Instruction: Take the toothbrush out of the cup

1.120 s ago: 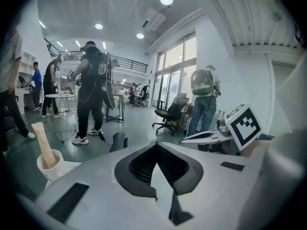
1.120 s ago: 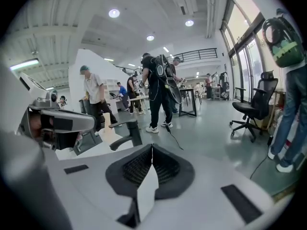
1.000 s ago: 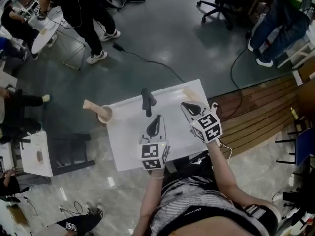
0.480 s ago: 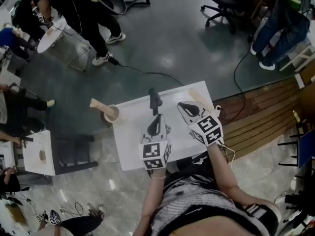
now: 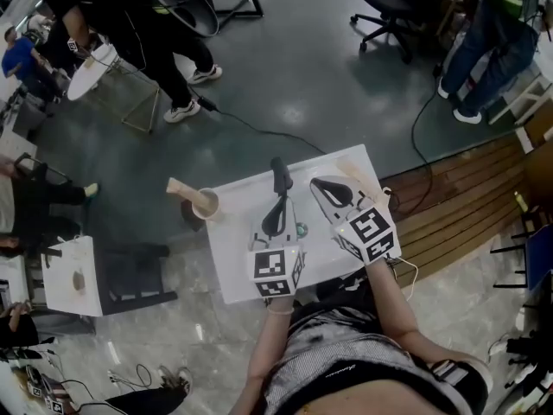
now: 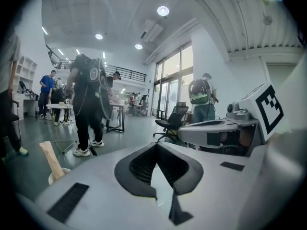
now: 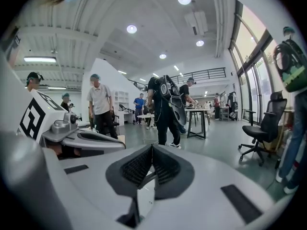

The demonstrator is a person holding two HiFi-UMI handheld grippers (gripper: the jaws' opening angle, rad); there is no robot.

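Both grippers (image 5: 280, 206) (image 5: 318, 185) closed above table (image 5: 235, 251)

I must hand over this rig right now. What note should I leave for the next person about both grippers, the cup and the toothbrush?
Left gripper: jaws together, nothing between them, over the middle of the table.
Right gripper: jaws together, empty, beside the left one, over the table's right part.
Cup: at the table's left edge, apart from both grippers.
Toothbrush: in the cup, leaning, handle sticking out.
Done: nothing yet.
Left: open one gripper, bring it to the cup, grip the handle, lift the toothbrush out.
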